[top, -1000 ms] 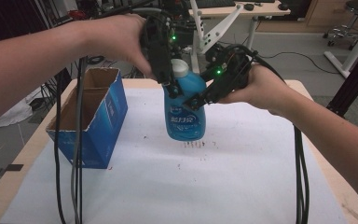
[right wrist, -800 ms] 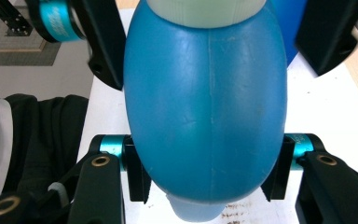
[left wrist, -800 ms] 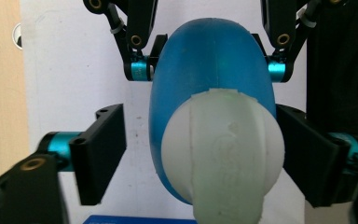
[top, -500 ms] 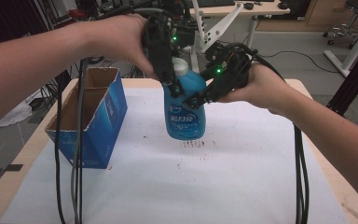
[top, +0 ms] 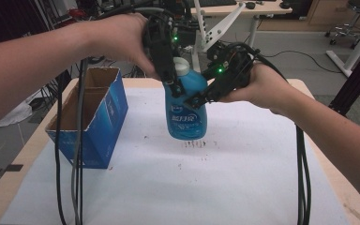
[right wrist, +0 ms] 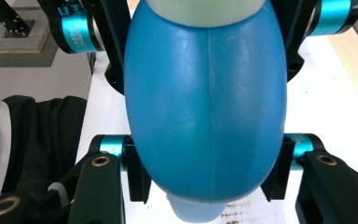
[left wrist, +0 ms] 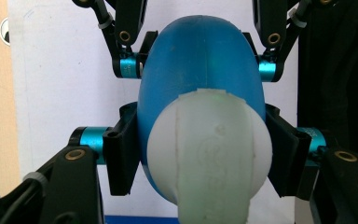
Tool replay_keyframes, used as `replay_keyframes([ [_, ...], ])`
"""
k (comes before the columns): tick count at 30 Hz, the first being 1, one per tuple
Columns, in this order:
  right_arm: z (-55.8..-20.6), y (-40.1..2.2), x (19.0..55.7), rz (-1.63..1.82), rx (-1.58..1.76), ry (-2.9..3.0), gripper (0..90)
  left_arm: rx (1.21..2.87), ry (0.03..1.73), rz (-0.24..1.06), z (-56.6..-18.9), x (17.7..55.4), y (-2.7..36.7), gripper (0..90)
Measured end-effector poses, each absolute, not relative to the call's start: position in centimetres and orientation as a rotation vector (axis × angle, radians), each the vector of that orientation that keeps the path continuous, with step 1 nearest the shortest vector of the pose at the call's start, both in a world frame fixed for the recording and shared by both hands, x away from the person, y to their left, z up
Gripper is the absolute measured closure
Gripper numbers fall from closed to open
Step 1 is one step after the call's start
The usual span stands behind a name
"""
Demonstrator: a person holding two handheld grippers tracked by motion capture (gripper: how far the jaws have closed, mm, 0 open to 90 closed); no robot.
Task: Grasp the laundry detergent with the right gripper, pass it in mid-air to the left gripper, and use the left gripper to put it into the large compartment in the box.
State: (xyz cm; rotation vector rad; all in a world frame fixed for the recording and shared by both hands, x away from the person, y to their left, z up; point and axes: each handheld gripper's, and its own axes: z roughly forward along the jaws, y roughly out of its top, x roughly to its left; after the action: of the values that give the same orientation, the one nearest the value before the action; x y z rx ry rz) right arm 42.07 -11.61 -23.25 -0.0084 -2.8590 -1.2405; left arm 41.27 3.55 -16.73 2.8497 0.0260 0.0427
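My left gripper had just closed its fingers on the blue bottle near its white cap. My right gripper gripped its body, above the desk near its far edge. Both held it now, so either could let go.

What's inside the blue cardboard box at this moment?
The blue cardboard box stands open, showing bare brown inner walls. Its floor is hidden by the near wall and hanging cables, so any contents cannot be made out.
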Motion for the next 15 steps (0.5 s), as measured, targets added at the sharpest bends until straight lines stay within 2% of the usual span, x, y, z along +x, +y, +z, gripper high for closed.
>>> replay_keyframes([
  [15,-23.2,-11.55,41.96,-1.236,-0.017,-2.866,46.4,2.847,0.03,0.032,-16.69,41.35,3.63,37.9],
])
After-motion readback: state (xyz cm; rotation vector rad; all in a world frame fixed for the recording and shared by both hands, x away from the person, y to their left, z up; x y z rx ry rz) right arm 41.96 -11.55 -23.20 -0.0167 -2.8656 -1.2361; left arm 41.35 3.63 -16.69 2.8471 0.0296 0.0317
